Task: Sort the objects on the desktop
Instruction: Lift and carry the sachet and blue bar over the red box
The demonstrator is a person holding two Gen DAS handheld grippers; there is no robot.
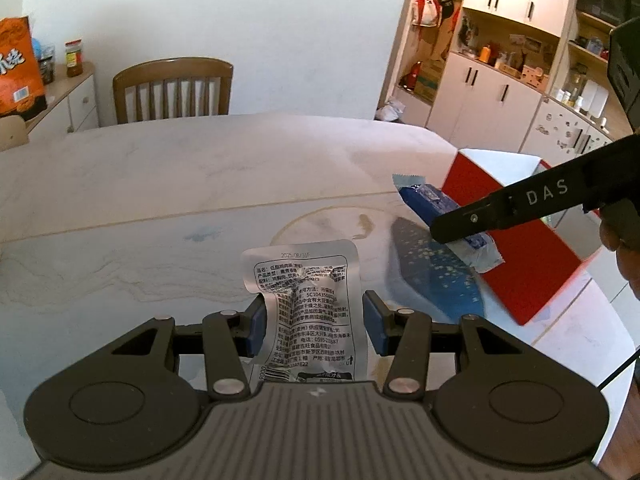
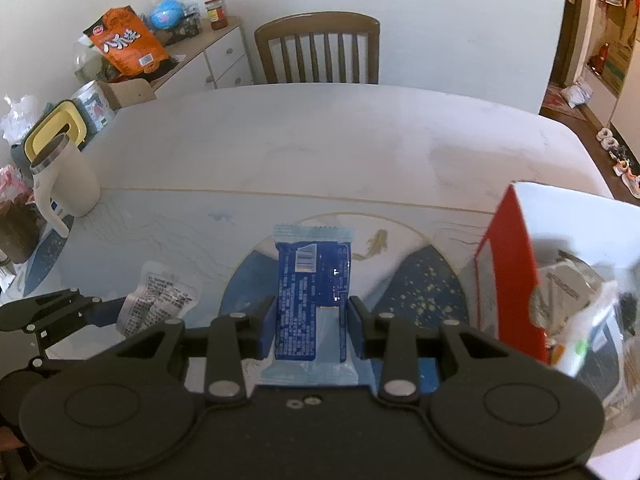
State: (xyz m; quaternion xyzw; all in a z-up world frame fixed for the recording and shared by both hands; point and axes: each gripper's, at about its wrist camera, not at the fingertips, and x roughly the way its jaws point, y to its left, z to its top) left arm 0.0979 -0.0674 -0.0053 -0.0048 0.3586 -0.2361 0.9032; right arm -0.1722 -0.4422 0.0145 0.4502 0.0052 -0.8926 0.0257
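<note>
A silver snack pouch [image 1: 306, 300] with black print lies between the blue pads of my left gripper [image 1: 315, 322]; the left pad touches it and a small gap shows at the right pad. It also shows in the right wrist view [image 2: 160, 300]. My right gripper [image 2: 312, 318] is shut on a blue snack packet [image 2: 312, 300] and holds it above the table beside a red box [image 2: 512, 272]. In the left wrist view the blue packet [image 1: 436, 204] hangs from the right gripper's fingers [image 1: 480, 216] in front of the red box [image 1: 532, 264].
The red box is open and holds several packets [image 2: 568, 292]. A white mug [image 2: 66, 184] stands at the table's left edge. A wooden chair [image 2: 318, 50] is at the far side. A sideboard [image 2: 208, 60] with an orange bag is at the back left.
</note>
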